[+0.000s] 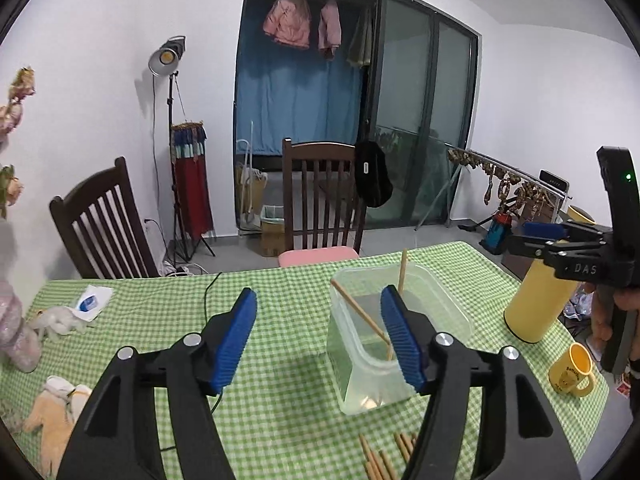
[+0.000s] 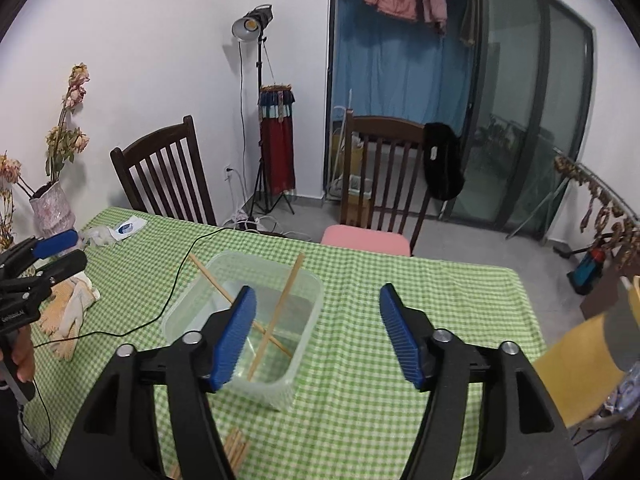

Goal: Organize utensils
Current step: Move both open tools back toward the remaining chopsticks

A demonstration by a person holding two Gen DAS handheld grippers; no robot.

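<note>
A clear plastic box point(image 1: 448, 322) point(image 2: 308, 300) stands on the green checked tablecloth with two wooden chopsticks point(image 1: 362, 314) point(image 2: 280, 308) leaning crossed inside it. Several more chopsticks point(image 1: 380, 460) point(image 2: 236, 450) lie on the cloth near the front edge. My left gripper point(image 1: 318, 336) hangs open above the cloth, just left of the box, nothing between its blue pads. My right gripper point(image 2: 318, 334) is open too, over the box's right side and empty. Each gripper shows at the edge of the other's view: the right gripper point(image 1: 548, 236), the left gripper point(image 2: 60, 250).
A yellow cylinder point(image 1: 536, 304) and a yellow mug point(image 1: 572, 368) stand at the table's right end. Gloves point(image 2: 68, 320), a black cable point(image 2: 176, 292), a vase point(image 2: 52, 208) and a packet point(image 1: 90, 300) occupy the left. Two dark wooden chairs point(image 1: 320, 192) stand behind the table.
</note>
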